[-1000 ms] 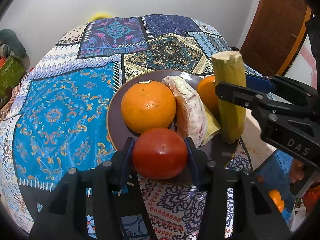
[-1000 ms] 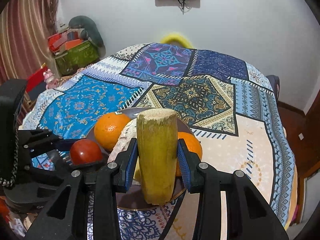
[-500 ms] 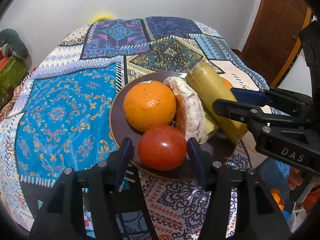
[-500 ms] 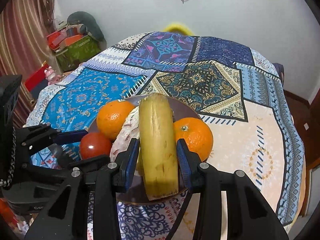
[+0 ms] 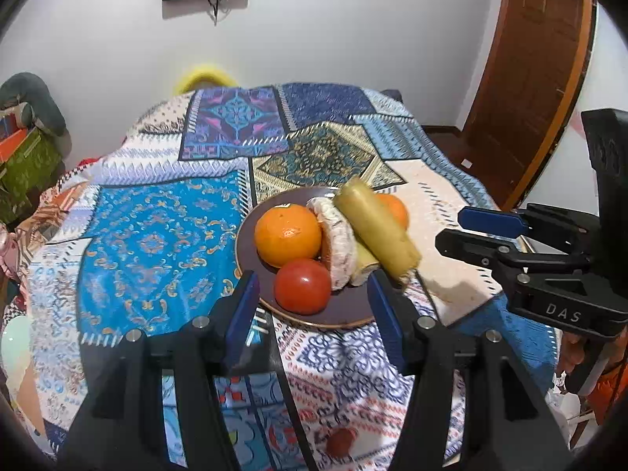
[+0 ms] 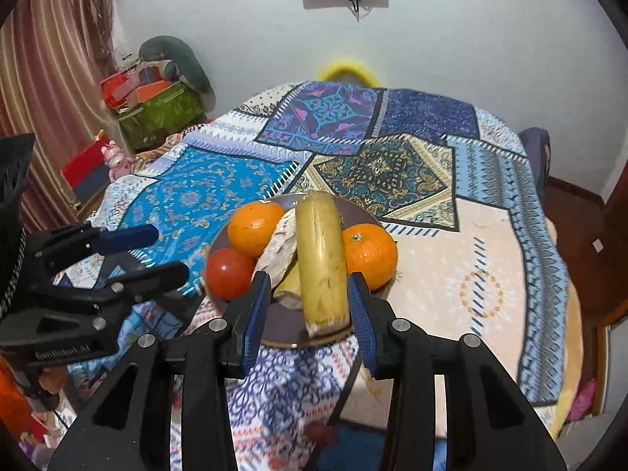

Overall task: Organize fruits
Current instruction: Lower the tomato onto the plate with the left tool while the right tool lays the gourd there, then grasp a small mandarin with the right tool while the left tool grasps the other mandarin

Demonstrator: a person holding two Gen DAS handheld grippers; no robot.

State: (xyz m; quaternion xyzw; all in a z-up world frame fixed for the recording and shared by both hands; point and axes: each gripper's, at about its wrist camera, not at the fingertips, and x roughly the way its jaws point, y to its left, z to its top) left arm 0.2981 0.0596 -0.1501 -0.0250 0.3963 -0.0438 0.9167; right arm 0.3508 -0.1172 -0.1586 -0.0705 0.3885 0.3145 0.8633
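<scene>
A dark round plate [image 5: 345, 308] [image 6: 282, 327] on the patterned cloth holds two oranges [image 5: 287, 234] [image 6: 369, 256], a red tomato [image 5: 302, 285] [image 6: 229, 273], a netted pale fruit [image 5: 338, 249] [image 6: 279, 250] and a yellow-green banana piece [image 5: 375, 227] [image 6: 322, 263] lying across the pile. My left gripper [image 5: 314, 306] is open, just in front of the tomato, holding nothing. My right gripper [image 6: 310, 306] is open, its pads either side of the banana's near end without touching it. In the left wrist view the right gripper [image 5: 477, 231] stands right of the plate.
The patchwork cloth [image 5: 157, 235] covers a round table. A wooden door [image 5: 530, 78] is at the right. A green box with clutter [image 6: 157, 110] and a curtain [image 6: 47, 78] are at the left. A small red fruit [image 5: 339, 441] lies below, near the table's front edge.
Both grippers have opened and pulled back. The tomato was let go onto the plate. The banana piece was tipped from upright to lying on the pile and released.
</scene>
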